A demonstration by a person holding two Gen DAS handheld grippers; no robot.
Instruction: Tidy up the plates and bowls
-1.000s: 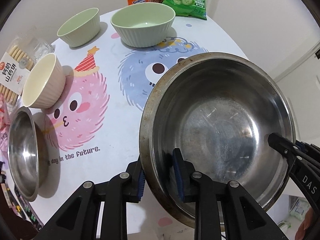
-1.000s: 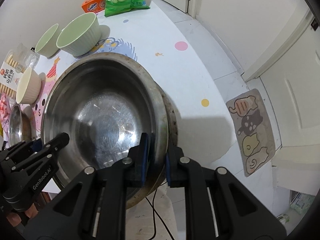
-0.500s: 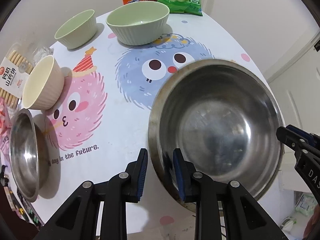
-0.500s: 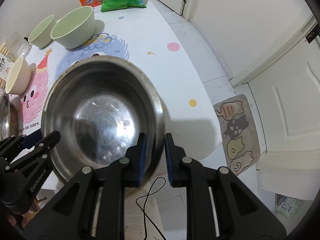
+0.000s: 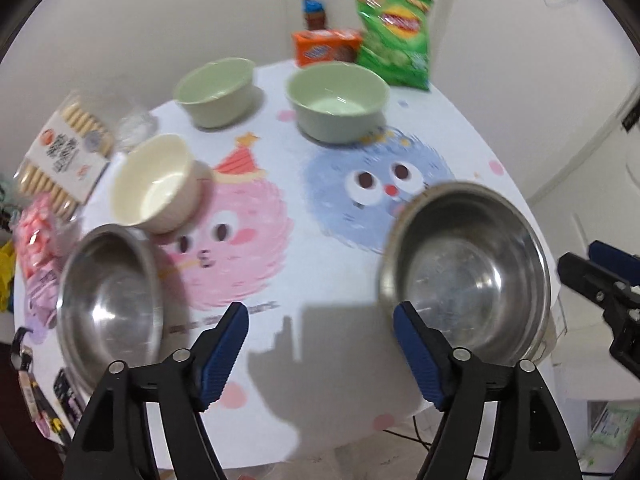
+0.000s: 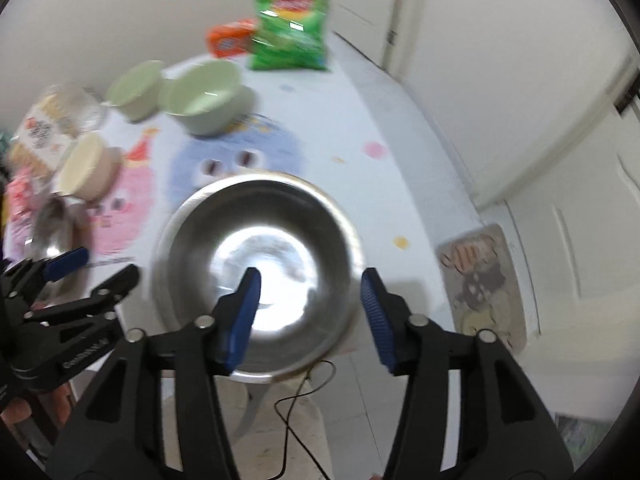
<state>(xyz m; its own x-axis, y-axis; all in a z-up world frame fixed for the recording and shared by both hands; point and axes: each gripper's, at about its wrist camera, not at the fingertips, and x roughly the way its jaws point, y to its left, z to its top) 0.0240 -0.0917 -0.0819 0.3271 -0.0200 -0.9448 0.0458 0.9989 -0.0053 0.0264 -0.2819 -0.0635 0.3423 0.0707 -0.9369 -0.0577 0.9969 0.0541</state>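
Observation:
A large steel bowl (image 5: 468, 272) rests on the table near its right front edge; it also shows in the right wrist view (image 6: 260, 272). My left gripper (image 5: 322, 344) is open and empty, above the table's front, left of that bowl. My right gripper (image 6: 310, 312) is open and empty, just above the bowl's near rim. A smaller steel bowl (image 5: 108, 300) sits front left. A cream bowl (image 5: 154, 184) stands behind it. Two green bowls (image 5: 214, 90) (image 5: 338, 100) stand at the back.
A green chip bag (image 5: 394, 36) and an orange box (image 5: 326, 46) stand at the table's far edge. Biscuit packs (image 5: 60, 156) and pink snacks (image 5: 38, 236) lie at the left. A cat mat (image 6: 480, 284) lies on the floor right.
Both grippers have let go of the large steel bowl, opened wide and pulled back. The bowl now rests on the table.

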